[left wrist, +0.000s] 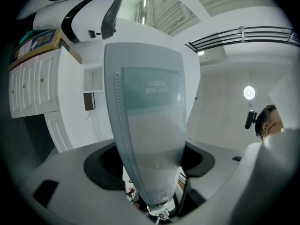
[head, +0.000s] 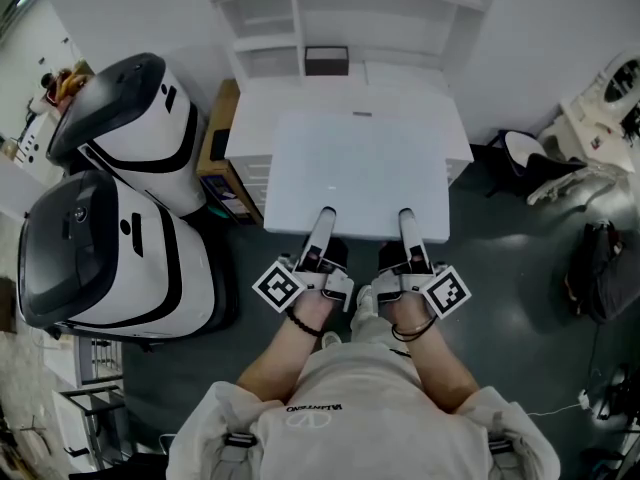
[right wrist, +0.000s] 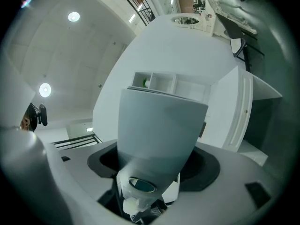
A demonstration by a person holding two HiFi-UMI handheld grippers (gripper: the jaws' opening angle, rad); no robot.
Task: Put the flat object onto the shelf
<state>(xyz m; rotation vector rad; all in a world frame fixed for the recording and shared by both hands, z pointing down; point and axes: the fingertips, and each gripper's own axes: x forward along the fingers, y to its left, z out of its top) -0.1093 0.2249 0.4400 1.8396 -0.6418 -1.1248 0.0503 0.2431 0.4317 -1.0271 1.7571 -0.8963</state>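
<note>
A large flat white panel [head: 355, 173] hangs level in front of the white shelf unit [head: 330, 8], above a low white cabinet top [head: 300, 93]. My left gripper [head: 322, 230] and right gripper [head: 408, 230] each clamp the panel's near edge, side by side. In the left gripper view the panel [left wrist: 147, 125] runs straight up the middle between the jaws. The right gripper view shows it the same way [right wrist: 159, 130], with the shelf's open compartments [right wrist: 168, 83] beyond its far edge. The panel hides the fingertips themselves.
A dark brown box [head: 326, 60] sits in a lower shelf compartment. Two big white-and-black machines [head: 125, 118] [head: 100, 258] stand to the left, beside a wooden cart [head: 215, 148]. A dark bag [head: 600, 268] and white furniture [head: 600, 108] are on the right, over dark floor.
</note>
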